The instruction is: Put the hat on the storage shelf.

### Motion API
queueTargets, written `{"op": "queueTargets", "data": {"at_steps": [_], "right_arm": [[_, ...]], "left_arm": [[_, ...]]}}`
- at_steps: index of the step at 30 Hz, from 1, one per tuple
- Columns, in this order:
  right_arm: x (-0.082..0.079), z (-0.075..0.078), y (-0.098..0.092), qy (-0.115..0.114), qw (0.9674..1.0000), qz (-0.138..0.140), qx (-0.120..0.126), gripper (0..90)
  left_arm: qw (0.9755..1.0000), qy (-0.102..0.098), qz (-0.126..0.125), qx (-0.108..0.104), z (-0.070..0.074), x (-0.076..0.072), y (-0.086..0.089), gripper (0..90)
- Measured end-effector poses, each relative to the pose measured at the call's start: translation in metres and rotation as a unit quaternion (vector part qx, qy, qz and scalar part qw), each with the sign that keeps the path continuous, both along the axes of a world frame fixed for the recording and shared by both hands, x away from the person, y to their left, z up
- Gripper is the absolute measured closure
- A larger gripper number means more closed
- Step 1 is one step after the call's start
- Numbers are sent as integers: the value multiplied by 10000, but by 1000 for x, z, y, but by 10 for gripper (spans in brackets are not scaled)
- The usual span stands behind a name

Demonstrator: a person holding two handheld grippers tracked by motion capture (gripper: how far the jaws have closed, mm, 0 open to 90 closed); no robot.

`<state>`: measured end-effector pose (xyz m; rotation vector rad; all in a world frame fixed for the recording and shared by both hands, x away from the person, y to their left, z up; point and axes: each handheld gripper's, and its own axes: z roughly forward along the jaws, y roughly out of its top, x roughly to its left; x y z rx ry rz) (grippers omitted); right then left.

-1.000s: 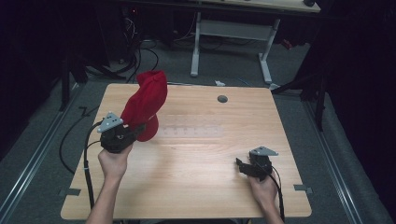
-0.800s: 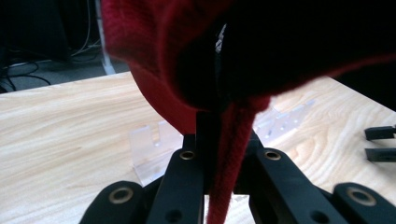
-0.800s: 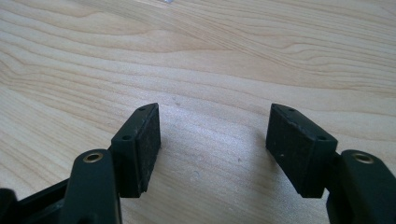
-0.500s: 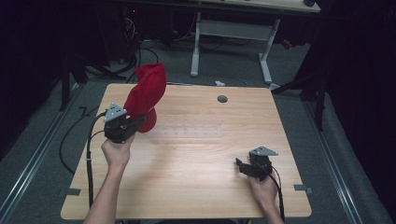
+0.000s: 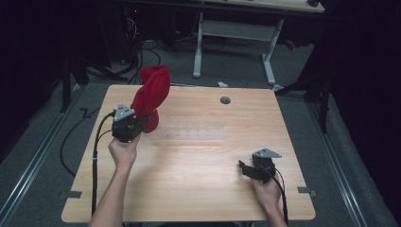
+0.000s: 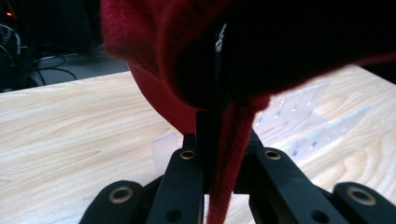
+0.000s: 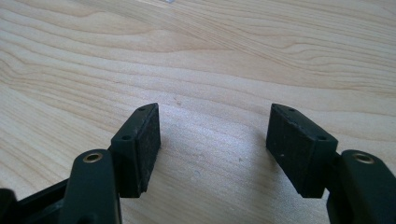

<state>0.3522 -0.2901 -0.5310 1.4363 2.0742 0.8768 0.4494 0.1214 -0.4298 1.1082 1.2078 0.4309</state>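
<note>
A red knitted cloth [image 5: 152, 92], perhaps a hat, stands up over the table's far left part. My left gripper [image 5: 143, 123] is shut on its lower edge. In the left gripper view the red cloth [image 6: 159, 51] bulges over the jaws, and a fold of it is pinched where the left gripper [image 6: 219, 133] closes. My right gripper [image 5: 244, 168] rests low on the table near the front right, held by a hand. In its own view the right gripper [image 7: 212, 140] is open, with only bare wood between the pads.
A clear plastic rack [image 5: 189, 132] lies on the wooden table [image 5: 198, 189] just right of the cloth, seen as a clear rack [image 6: 299, 119] behind the jaws. A round grey grommet [image 5: 225, 100] sits near the far edge. Desk legs and cables stand beyond.
My left gripper has carried the red cloth a little farther across the table, away from the person. The right gripper has stayed put.
</note>
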Motion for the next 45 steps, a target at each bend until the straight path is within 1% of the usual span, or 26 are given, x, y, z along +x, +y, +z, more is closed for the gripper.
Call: {"op": "queueTargets", "data": {"at_steps": [3, 7, 8, 12, 14, 19, 21, 23, 25, 28, 31, 38, 39, 45], "right_arm": [[0, 0, 0, -2, 10000, 0, 0, 355], [0, 0, 0, -2, 10000, -7, 4, 355], [0, 0, 0, 0, 10000, -9, 6, 355], [0, 0, 0, -5, 10000, 2, 0, 355], [0, 0, 0, 0, 10000, -7, 7, 354], [0, 0, 0, -6, 10000, 4, -1, 353], [0, 0, 0, -6, 10000, 4, -2, 353], [0, 0, 0, -7, 10000, 4, -2, 353], [0, 0, 0, -6, 10000, 4, -2, 353], [0, 0, 0, 1, 10000, -2, 4, 353], [0, 0, 0, -6, 10000, 10, -5, 353], [0, 0, 0, 7, 10000, 9, 1, 352], [0, 0, 0, 7, 10000, 7, 3, 352], [0, 0, 0, 6, 10000, 8, -2, 352]], "left_arm": [[10000, 1, 5, 13, -2, 2, -2, 853], [9999, 25, 17, 116, -6, 4, -5, 853], [9999, 33, 19, 114, -7, 4, -6, 853], [10000, 58, 48, -41, -10, 5, -3, 853], [9999, 55, 57, -80, -10, 5, -3, 852], [9999, 21, 93, -110, -13, 3, -5, 852], [9998, 75, 120, -129, -14, 3, -6, 852], [9998, 141, 125, -67, -17, 4, -8, 852], [9998, 164, 142, -23, -21, 4, -9, 852], [9997, 207, 161, -30, -27, 5, -10, 852], [9996, 226, 162, -83, -32, 5, -10, 852], [9995, 215, 161, -182, -37, 0, -7, 844], [9994, 229, 169, -217, -37, -1, -7, 843], [9990, 356, 122, -251, -39, -5, -4, 822]]}}
